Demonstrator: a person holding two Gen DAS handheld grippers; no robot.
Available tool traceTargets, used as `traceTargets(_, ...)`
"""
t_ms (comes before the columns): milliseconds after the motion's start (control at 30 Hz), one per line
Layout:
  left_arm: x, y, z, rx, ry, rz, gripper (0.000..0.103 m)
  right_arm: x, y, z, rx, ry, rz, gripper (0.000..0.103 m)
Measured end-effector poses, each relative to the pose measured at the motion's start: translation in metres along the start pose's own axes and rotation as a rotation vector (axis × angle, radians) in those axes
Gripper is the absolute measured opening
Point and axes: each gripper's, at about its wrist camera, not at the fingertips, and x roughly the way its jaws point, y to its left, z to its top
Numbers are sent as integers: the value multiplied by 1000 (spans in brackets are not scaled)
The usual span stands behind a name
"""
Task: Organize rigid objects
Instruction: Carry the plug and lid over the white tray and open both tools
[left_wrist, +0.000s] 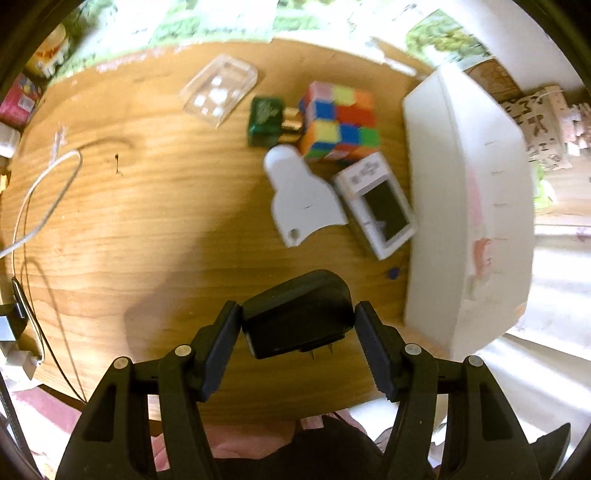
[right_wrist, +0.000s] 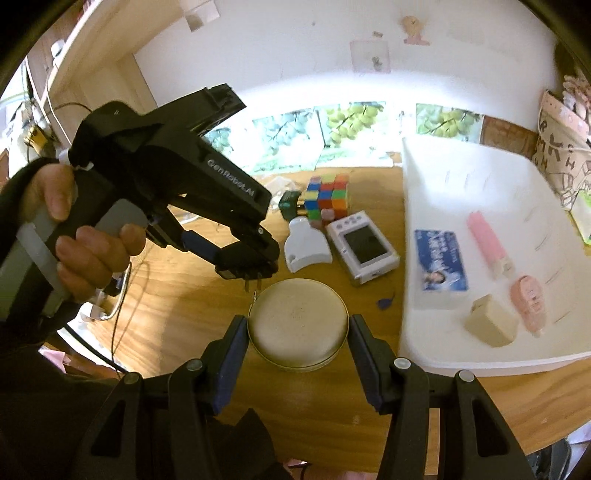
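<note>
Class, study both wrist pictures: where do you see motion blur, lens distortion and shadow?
Left wrist view: cube and white tray smeared by motion blur, table edge bowed by fisheye, soft shadow under the black charger. Right wrist view: tray items blurred, round tin fairly sharp, wall brightly lit.

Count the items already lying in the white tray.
4 in the white tray, seen from the right wrist: a blue printed box at left, a pink tube behind, a beige block in front, a pink dispenser at right. The left wrist view hides the inside.
</note>
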Motion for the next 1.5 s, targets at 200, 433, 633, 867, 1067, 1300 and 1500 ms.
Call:
traceTargets(200,-27,-32,-2,27,-38,-49,67,-30,-24,11,-9,-35,10,55)
traceTargets(433,-42,-81,-9,97,-90,-89,67,-53,-56,20,-41,-57,-6,55)
traceTargets(633,-40,-123,-15,144,-105,-89,67,-68,-87,24,-67,-67,-17,55)
traceTargets(867,-29,-157,-22,163,-110,-90,67,-76,-123,26,-88,-58,-24,55)
traceTargets(1067,-17,-180,-24,178,-112,-92,67,-77,-151,25,-97,-28,-38,56)
traceTargets(1300,2,-195,-23,156,-71,-96,68,-77,-169,21,-91,5,-55,56)
traceTargets(1500,3,-196,-23,146,-67,-93,75,-78,-176,19,-73,4,-61,67)
